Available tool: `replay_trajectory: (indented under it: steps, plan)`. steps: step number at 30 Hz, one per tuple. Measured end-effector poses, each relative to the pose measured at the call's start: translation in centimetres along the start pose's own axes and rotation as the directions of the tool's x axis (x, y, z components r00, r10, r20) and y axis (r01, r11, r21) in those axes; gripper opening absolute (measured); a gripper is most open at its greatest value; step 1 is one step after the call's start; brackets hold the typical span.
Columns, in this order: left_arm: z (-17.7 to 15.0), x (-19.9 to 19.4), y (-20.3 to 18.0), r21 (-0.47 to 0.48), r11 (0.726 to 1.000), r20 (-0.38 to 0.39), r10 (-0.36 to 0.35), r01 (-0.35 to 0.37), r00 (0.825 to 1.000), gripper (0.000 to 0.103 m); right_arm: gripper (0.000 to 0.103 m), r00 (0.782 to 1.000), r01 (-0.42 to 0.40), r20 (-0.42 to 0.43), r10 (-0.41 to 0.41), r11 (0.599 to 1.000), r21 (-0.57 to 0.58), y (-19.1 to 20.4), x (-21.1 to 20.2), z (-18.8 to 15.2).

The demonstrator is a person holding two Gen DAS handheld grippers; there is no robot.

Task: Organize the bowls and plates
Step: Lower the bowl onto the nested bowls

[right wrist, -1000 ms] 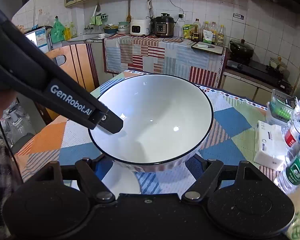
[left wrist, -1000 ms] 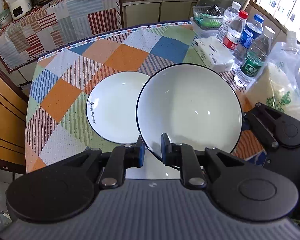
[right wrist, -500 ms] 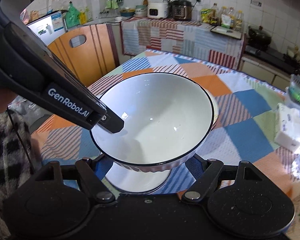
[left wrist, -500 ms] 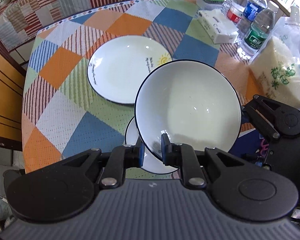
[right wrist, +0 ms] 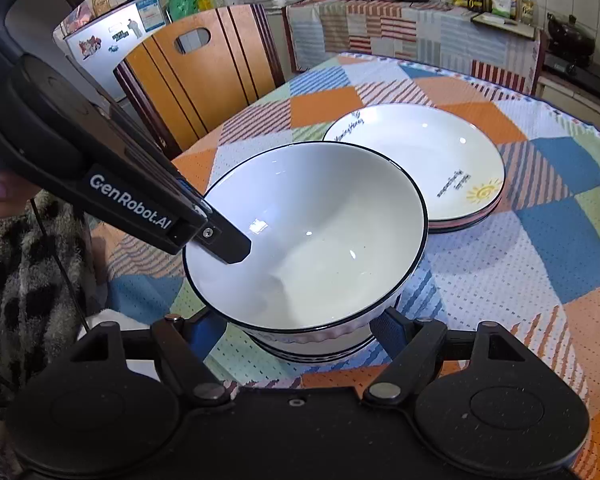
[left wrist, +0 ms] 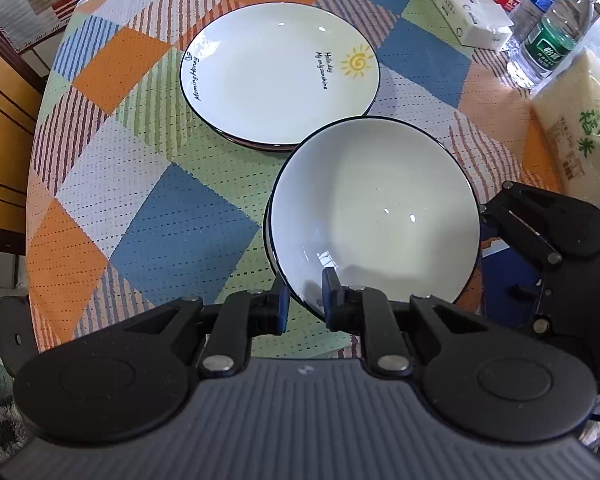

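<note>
- The left gripper (left wrist: 303, 295) is pinching the near rim of the white bowl (left wrist: 374, 216)
- The right gripper (right wrist: 300, 330) is cradling that bowl's sides, spread wide
- The bowl is sitting over another bowl (right wrist: 312, 350) on the surface (left wrist: 180, 224), beside stacked plates (left wrist: 280, 72)

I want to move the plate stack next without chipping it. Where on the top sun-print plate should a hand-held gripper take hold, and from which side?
Take the sun-print plate by its thin raised rim, one finger above and one below, probably on the edge facing the orange chair. The white bowl crowds the near edge, and the bottles crowd the far side. It lies flat on other plates, so only the rim offers a hold.
</note>
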State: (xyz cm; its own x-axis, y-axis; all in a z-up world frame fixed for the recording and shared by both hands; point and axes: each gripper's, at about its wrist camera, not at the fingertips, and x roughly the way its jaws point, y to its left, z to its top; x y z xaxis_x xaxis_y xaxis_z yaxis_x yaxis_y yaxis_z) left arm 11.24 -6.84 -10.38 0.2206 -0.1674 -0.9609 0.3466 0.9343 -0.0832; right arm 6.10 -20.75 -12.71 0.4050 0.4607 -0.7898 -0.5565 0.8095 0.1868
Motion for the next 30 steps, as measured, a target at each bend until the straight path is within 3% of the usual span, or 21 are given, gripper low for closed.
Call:
replay_trajectory:
  steps: [7, 10, 14, 17, 30]
  plan:
    - [0.2, 0.6, 0.0, -0.004, 1.0, -0.009, 0.013, -0.013, 1.0, 0.015, 0.083, 1.0, 0.021, -0.023, -0.021, 1.0, -0.008, 0.3, 0.6, 0.0]
    - [0.1, 0.6, -0.3, 0.022, 0.998, 0.006, 0.051, -0.051, 0.999, 0.017, 0.083, 0.999, 0.034, -0.028, -0.035, 0.999, -0.015, 0.4, 0.5, 0.0]
    - [-0.1, 1.1, -0.4, 0.036, 0.997, 0.005, 0.068, -0.068, 0.998, 0.02, 0.087, 0.995, 0.069, -0.061, -0.072, 0.996, -0.058, 0.8, 0.7, -0.1]
    - [-0.1, 1.2, -0.3, 0.029, 0.997, 0.011, 0.07, -0.071, 0.997, 0.02, 0.088, 0.994, 0.095, -0.04, -0.099, 0.99, -0.102, 1.3, 0.6, -0.5]
    - [-0.8, -2.6, 3.3, -0.007, 1.0, 0.136, -0.017, 0.018, 0.991, 0.028, 0.088, 0.994, 0.105, 0.017, -0.104, 0.992, -0.072, 1.6, -2.5, -1.7]
